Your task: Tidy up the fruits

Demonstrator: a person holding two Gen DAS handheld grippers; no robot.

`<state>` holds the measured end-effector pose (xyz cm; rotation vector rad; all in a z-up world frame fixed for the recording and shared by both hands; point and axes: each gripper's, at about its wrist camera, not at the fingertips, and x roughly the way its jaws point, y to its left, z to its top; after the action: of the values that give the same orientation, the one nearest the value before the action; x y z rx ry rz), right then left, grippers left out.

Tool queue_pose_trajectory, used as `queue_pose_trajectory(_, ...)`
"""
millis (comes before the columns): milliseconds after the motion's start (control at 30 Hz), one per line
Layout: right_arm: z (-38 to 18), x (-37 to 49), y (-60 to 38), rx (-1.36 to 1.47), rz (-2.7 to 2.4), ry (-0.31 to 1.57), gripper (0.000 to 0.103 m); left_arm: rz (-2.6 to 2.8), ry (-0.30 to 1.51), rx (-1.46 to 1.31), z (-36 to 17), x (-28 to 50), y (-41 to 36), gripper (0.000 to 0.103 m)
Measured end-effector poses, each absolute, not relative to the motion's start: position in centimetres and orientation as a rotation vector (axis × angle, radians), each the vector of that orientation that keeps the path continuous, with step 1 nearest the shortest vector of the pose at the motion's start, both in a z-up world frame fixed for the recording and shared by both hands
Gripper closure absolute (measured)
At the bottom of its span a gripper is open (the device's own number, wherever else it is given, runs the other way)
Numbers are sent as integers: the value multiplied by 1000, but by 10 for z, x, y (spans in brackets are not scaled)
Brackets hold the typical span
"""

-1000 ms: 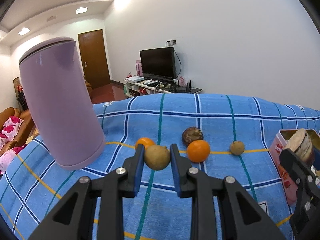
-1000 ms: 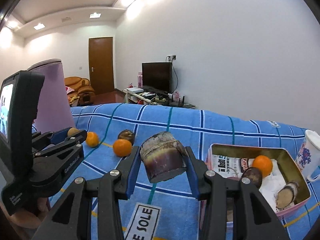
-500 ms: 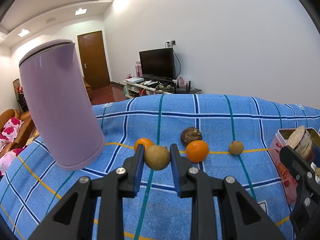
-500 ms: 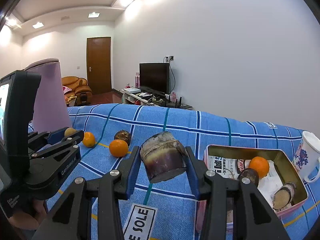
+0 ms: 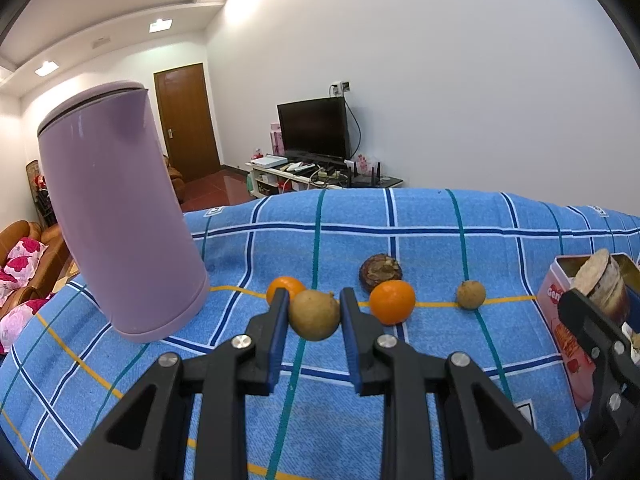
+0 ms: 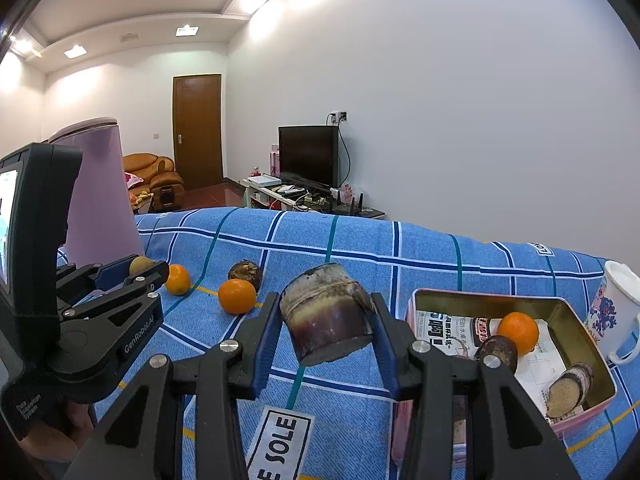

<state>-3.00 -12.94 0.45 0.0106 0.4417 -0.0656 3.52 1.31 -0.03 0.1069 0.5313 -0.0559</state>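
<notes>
My left gripper [image 5: 313, 312] is shut on a round tan fruit [image 5: 314, 314], held just above the blue checked cloth. My right gripper [image 6: 326, 320] is shut on a dark purple sugarcane chunk [image 6: 328, 316], held left of the pink tin [image 6: 576, 320]. The tin holds an orange [image 6: 518, 330], a dark round fruit [image 6: 496, 352] and a cane piece [image 6: 568, 388]. On the cloth lie two oranges [image 5: 392, 302] [image 5: 286, 286], a dark brown fruit [image 5: 380, 272] and a small tan fruit [image 5: 471, 294]. The right gripper shows in the left wrist view [image 5: 596, 312].
A tall purple kettle [image 5: 116, 216] stands at the left on the cloth. A white mug [image 6: 616, 308] stands right of the tin. A printed label [image 6: 280, 440] lies on the cloth near me. A TV stand and door are far behind.
Both grippers keep their hold. The right gripper with the cane chunk has drifted slightly left and away from the tin; the left view barely changes.
</notes>
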Motion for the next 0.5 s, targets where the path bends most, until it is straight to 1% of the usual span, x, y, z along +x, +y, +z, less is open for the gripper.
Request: queue_pose_trajectory(500, 5, -31, -128, 14, -65, 445, 58, -73, 515, 121, 1, 29, 7, 75)
